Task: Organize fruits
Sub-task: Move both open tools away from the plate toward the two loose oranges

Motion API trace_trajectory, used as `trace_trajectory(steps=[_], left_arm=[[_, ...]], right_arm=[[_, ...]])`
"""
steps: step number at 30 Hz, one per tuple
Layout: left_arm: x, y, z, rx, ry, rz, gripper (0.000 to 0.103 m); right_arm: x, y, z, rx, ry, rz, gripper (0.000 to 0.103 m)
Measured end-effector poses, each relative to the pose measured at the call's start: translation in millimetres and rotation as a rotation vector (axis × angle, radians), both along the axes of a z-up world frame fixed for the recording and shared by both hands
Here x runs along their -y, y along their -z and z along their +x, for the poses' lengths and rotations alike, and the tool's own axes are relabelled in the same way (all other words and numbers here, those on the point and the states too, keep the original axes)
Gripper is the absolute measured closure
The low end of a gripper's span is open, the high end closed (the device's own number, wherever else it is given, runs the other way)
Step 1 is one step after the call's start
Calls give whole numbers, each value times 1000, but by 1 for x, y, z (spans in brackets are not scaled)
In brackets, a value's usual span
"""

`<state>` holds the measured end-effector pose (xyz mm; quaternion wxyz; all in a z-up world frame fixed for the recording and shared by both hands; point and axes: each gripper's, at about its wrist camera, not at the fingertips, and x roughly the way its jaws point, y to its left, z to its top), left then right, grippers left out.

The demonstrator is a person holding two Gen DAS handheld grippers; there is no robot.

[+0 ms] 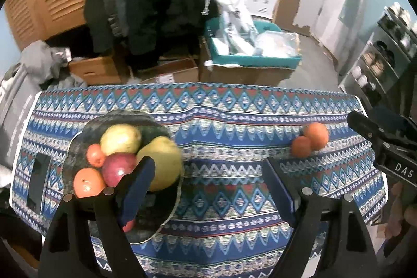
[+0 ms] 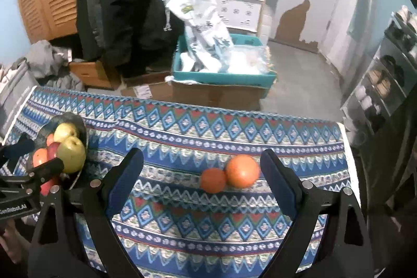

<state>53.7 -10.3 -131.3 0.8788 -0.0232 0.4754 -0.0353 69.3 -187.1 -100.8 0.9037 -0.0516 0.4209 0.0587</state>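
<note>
A dark bowl [image 1: 86,137] on the patterned cloth holds several fruits: two yellow-green apples [image 1: 121,138], a red apple [image 1: 118,168] and small oranges [image 1: 87,183]. My left gripper [image 1: 208,173] hangs open over the cloth, its left finger in front of the bowl, nothing between its jaws. Two oranges lie loose on the cloth, a big one [image 2: 242,171] touching a smaller one [image 2: 212,180]. My right gripper [image 2: 202,168] is open above the cloth, with both oranges in the gap near its right finger, untouched. The bowl [image 2: 80,125] shows at far left in the right wrist view.
The blue patterned tablecloth [image 1: 234,199] covers the table; its far edge drops to the floor. Beyond stand cardboard boxes [image 1: 104,69], a teal crate [image 1: 250,60] of white bags, hanging dark clothes and a metal rack [image 2: 385,74] at the right. A dark flat object [image 1: 36,183] lies at the cloth's left.
</note>
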Motion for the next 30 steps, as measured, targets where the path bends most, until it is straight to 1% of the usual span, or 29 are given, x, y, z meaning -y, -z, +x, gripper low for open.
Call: trace_trajectory(steps=[9,16,23,30], left_arm=[[44,-1,5,0,72,26,18],[74,5,10,-10,124,58,17],[101,24,18,-36,169,80,17],[119,51,28,-73,199,110,17]], right_arm=[[43,0,-11,11,63,-40,12],[71,5,-17,7,105,-68,12],[93,15,-14,-24,145,-68,12],[111,44,-5,-94,180,-58,12]])
